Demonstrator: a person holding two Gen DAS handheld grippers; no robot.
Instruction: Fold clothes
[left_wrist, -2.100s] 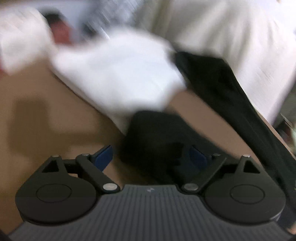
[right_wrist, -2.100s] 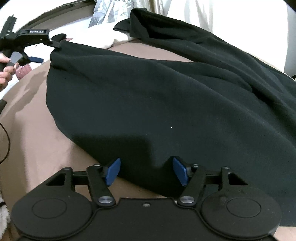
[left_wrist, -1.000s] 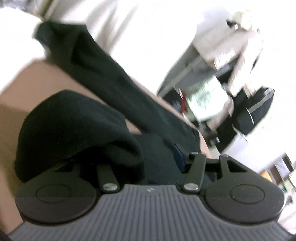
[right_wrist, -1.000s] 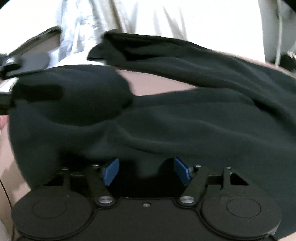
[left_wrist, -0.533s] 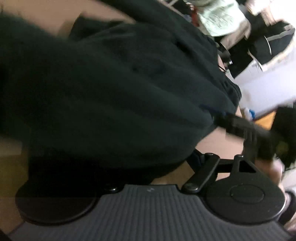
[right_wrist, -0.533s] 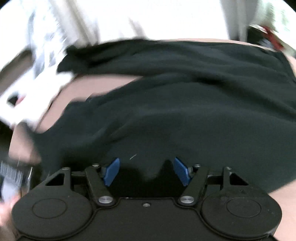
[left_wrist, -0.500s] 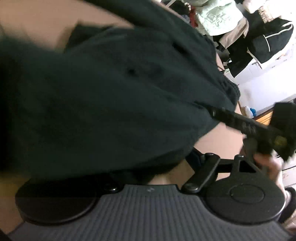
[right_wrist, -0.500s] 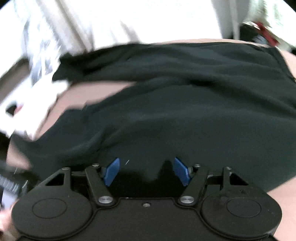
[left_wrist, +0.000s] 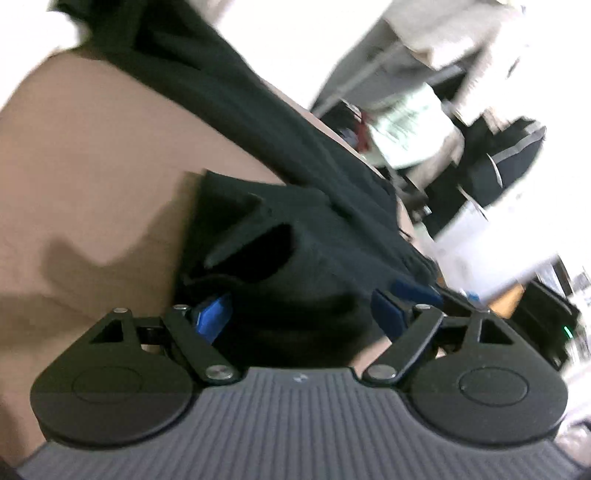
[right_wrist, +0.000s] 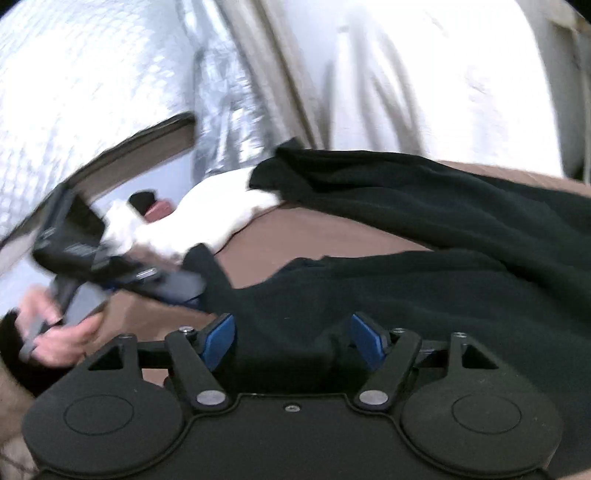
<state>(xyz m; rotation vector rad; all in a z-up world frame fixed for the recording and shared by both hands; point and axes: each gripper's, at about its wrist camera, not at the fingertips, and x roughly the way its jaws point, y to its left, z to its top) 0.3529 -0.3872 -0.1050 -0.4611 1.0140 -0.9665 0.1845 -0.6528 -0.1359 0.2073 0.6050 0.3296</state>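
Observation:
A black garment (left_wrist: 295, 177) lies spread over the brown bed (left_wrist: 92, 166), with one part doubled over into a thick fold. My left gripper (left_wrist: 300, 314) sits at that fold. Its jaws are opening, the bulky cloth lies between them, and both blue pads (left_wrist: 212, 315) show. In the right wrist view the garment (right_wrist: 443, 266) stretches away to the right. My right gripper (right_wrist: 293, 341) has its jaws opening, and cloth sags loosely between the pads. The left gripper (right_wrist: 110, 258), blurred, is at the left of this view, and a hand (right_wrist: 62, 336) holds it at the garment's near corner.
A white cloth (right_wrist: 221, 214) lies at the bed's far left, beside the garment's far sleeve. Pale curtains (right_wrist: 424, 74) and a silvery quilted sheet (right_wrist: 74, 74) hang behind the bed. Off the bed's right side stand piled clothes and dark bags (left_wrist: 498, 158).
The left jaws have spread and the cloth that draped over the left finger now lies in a fold ahead. The right gripper has lifted and tilted up, and its pads stand slightly wider.

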